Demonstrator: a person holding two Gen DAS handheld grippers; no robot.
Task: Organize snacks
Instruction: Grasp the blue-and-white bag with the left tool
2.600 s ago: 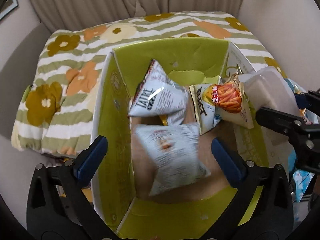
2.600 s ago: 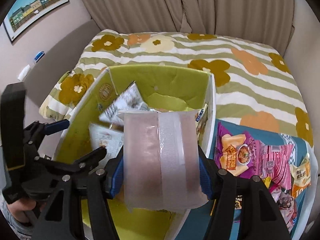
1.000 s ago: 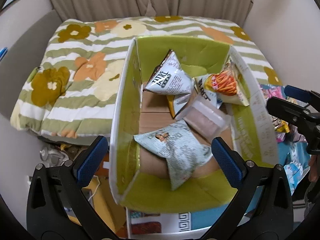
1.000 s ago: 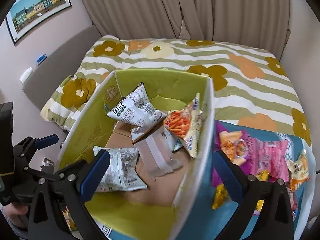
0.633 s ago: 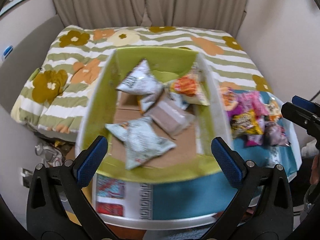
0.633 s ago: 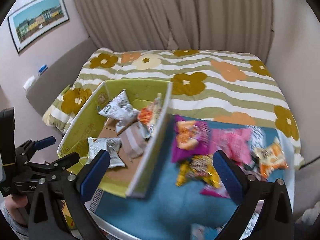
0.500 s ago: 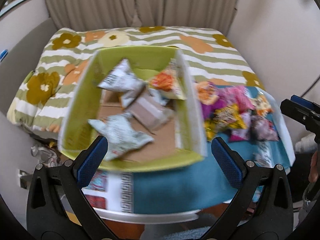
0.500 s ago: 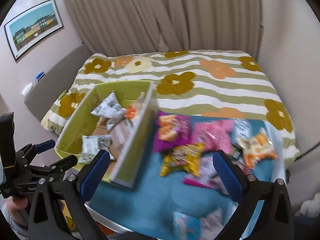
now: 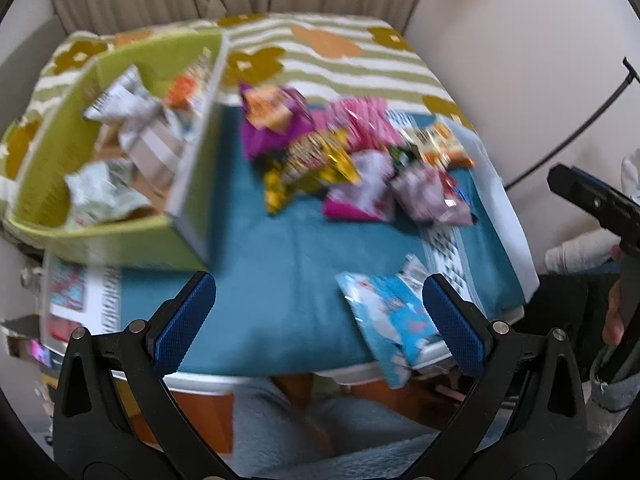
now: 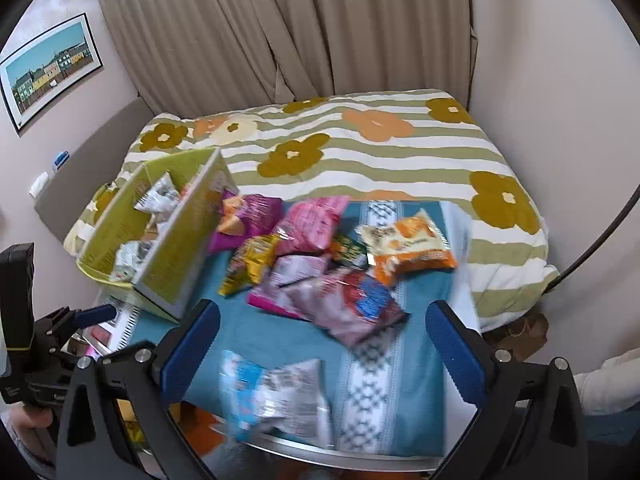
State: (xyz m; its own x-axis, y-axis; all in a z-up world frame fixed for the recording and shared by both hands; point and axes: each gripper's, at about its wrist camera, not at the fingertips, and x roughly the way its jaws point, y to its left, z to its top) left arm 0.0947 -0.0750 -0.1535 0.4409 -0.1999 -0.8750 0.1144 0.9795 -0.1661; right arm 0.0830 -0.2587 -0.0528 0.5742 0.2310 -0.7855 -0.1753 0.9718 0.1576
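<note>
Both grippers, left [image 9: 318, 316] and right [image 10: 320, 344], spread wide and empty, poised above the teal-cloth worktop [image 9: 280, 248]. Green cardboard box [image 10: 176, 240] at the left edge, already holding several silver and orange packets. Remaining pile of pink, yellow and purple snack bags [image 10: 312, 256] just beside it, within easy reach; light blue packet [image 10: 276, 392] alone at the near edge, likely next.

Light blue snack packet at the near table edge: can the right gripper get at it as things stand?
Probably yes. The right gripper is open and empty, and the light blue packet lies alone on the teal tablecloth, just below its fingers, apart from the snack pile. Nothing covers it.
</note>
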